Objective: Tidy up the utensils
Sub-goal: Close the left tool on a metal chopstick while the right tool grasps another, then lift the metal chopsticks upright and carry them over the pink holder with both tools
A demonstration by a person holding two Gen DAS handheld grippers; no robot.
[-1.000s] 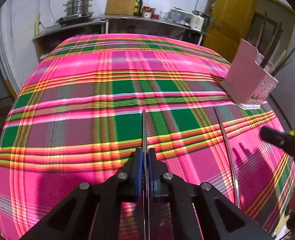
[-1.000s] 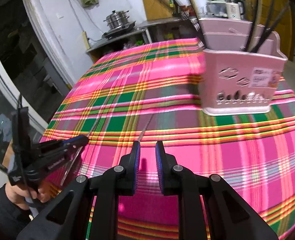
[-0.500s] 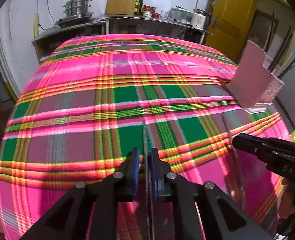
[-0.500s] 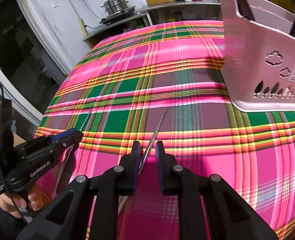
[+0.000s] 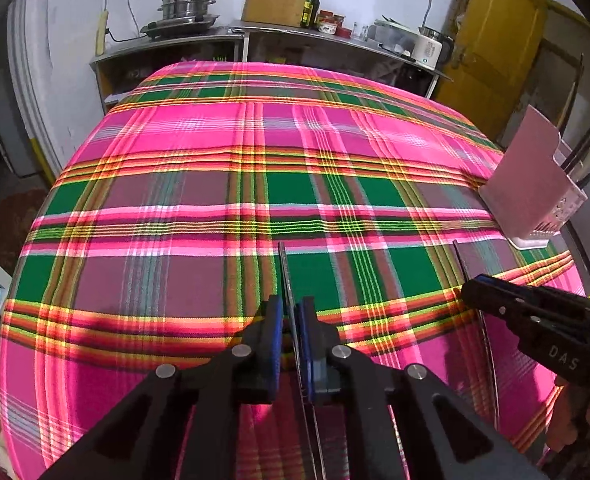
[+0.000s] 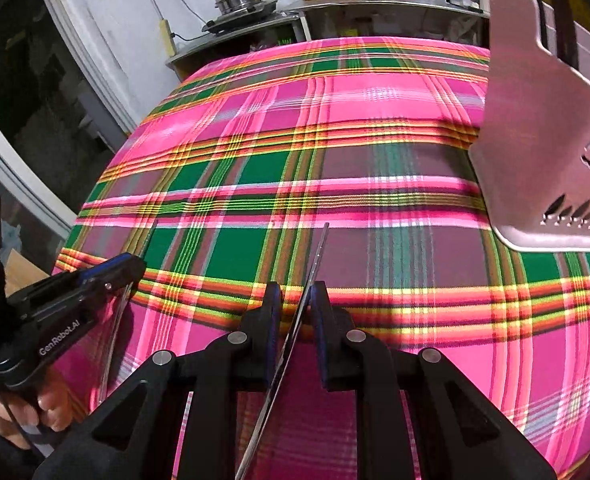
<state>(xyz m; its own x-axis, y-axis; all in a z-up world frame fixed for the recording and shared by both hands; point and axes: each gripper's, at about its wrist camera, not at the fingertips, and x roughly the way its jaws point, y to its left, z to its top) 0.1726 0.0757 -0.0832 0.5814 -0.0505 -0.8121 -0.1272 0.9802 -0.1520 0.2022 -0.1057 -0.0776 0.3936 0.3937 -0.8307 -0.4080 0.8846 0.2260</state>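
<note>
Chopsticks are what this task turns on: 2 thin metal ones lie on the plaid cloth (image 5: 231,184) that covers the counter, and several dark sticks already stand in the pink holder (image 6: 543,132) at the far right.

One chopstick (image 5: 285,272) runs between the blue pads of the left tongs (image 5: 291,320), its tip pointing toward the far side. Those tongs are nearly closed around it; the right pad seems to touch the metal while a thin gap shows at the left pad, so I judge the grip is loose or only just forming. The stick appears to rest on the cloth.

The other chopstick (image 6: 315,264) lies at a slant between the pads of the right tongs (image 6: 297,300). These tongs stand apart, with clear space on both sides of the metal, so nothing is clamped yet. Its far tip points toward the holder, which stands near but clear of it.

A hand (image 6: 23,412) grips the left tool at the near left edge of the right view.

As for progress, part of the sorting looks done, since the holder already carries sticks. These 2 are left: each needs a firm squeeze, a lift and a drop into the holder. No other loose cutlery shows on the cloth.
</note>
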